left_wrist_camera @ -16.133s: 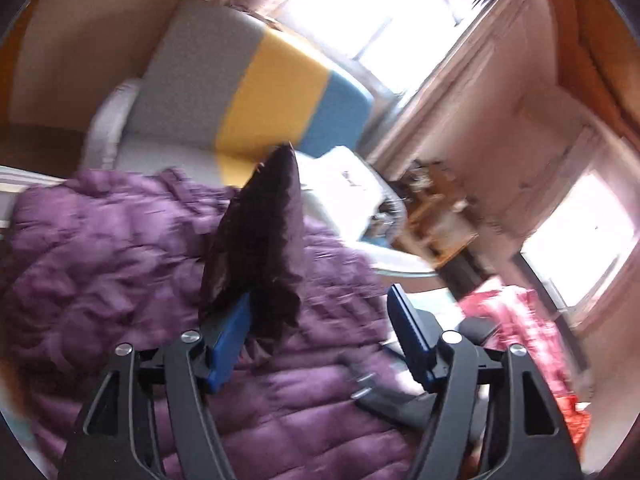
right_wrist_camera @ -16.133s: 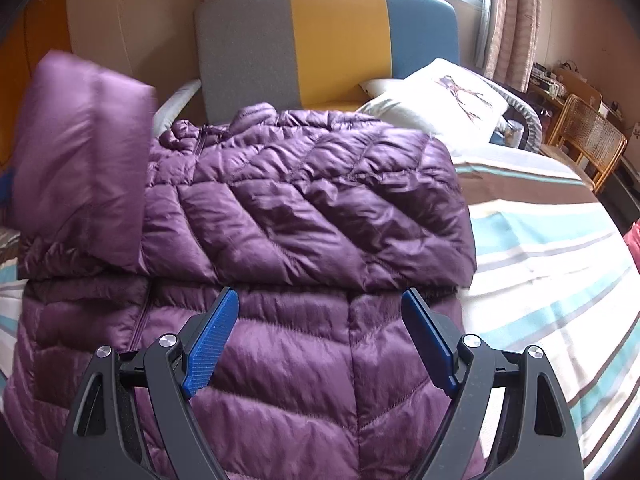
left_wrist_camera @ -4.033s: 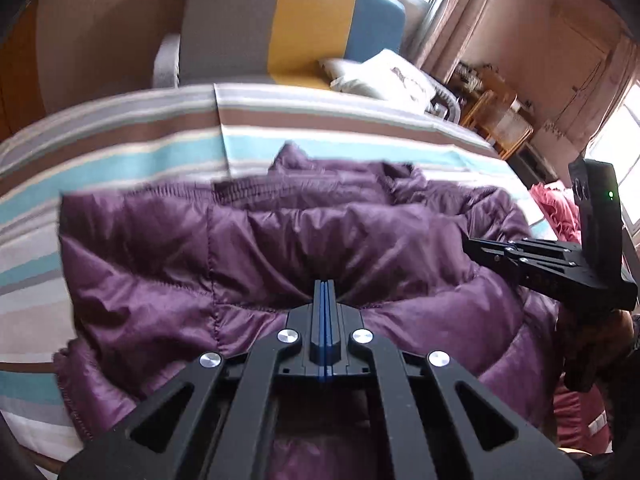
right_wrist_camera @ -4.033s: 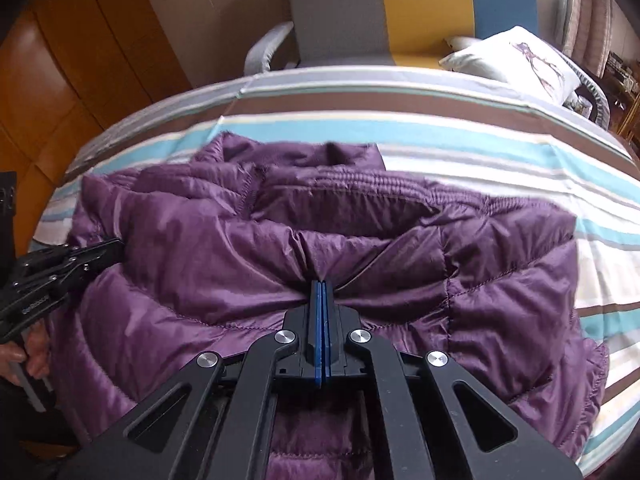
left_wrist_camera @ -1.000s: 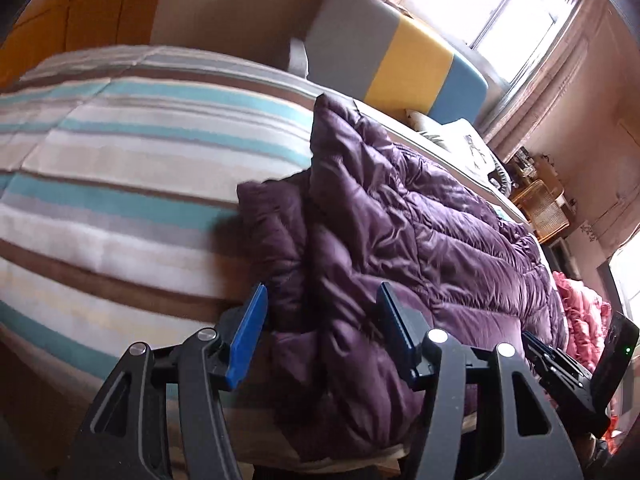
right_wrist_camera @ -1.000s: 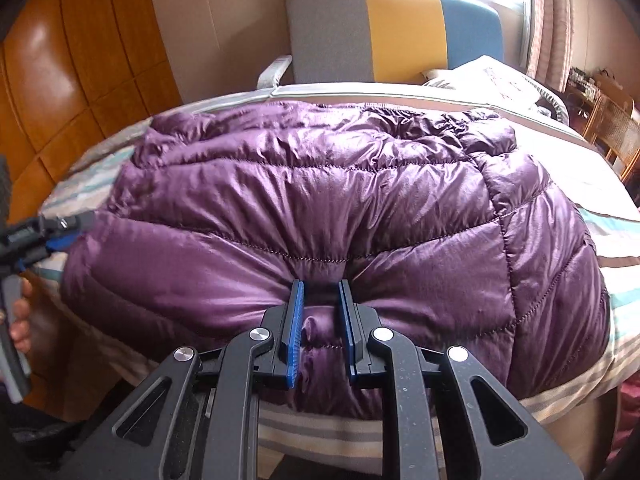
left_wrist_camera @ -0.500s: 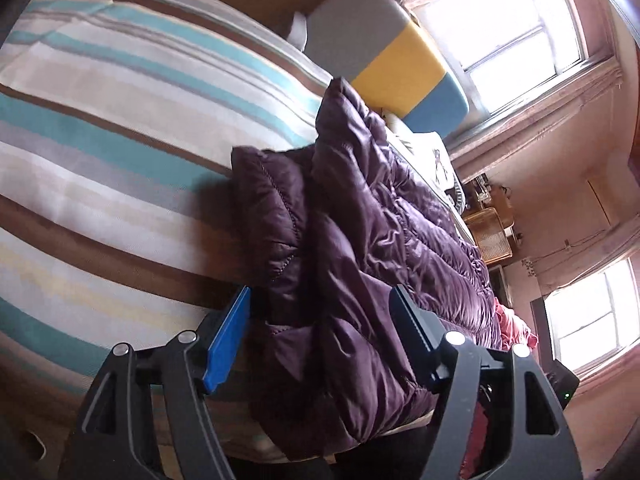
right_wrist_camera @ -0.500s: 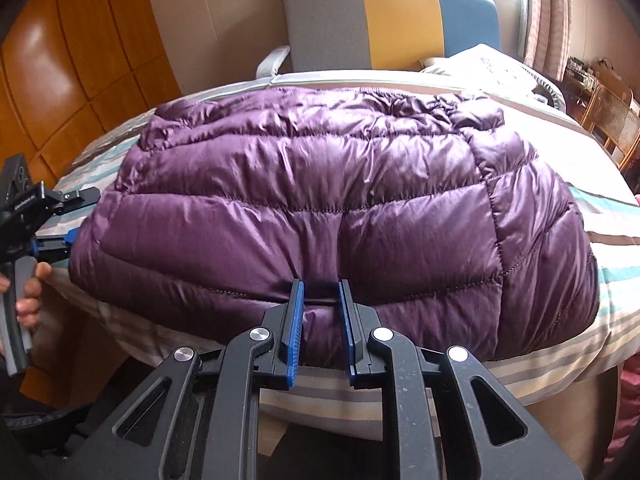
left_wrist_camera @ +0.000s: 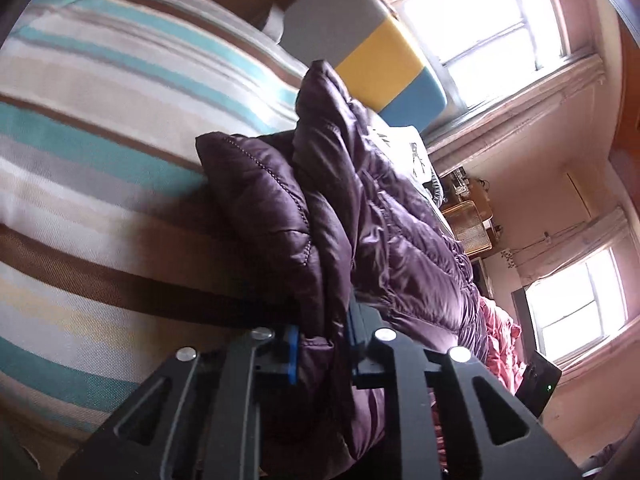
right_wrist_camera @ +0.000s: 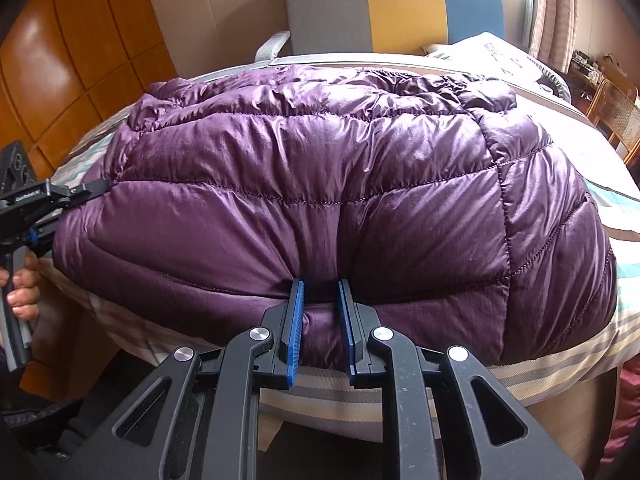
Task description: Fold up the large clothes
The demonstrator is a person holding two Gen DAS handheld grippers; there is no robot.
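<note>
A purple quilted down jacket (right_wrist_camera: 320, 168) lies folded in a thick bundle on the striped bed (right_wrist_camera: 560, 364), near its front edge. My right gripper (right_wrist_camera: 319, 304) is shut on a pinch of the jacket's near edge. My left gripper (left_wrist_camera: 320, 332) is shut on the jacket's (left_wrist_camera: 360, 216) stacked layers at its left end. It also shows at the far left of the right wrist view (right_wrist_camera: 60, 196), touching the jacket's left side, with the hand below it.
A grey, yellow and blue headboard (right_wrist_camera: 392, 4) stands behind the bed with a white pillow (right_wrist_camera: 496, 56). Wood panelling (right_wrist_camera: 60, 60) is on the left. A wicker chair (right_wrist_camera: 616, 116) stands at the right. Pink cloth (left_wrist_camera: 500, 336) lies beyond the bed.
My left gripper has closed from open onto the jacket's left end. My right gripper keeps its hold on the near edge; the jacket has come slightly closer.
</note>
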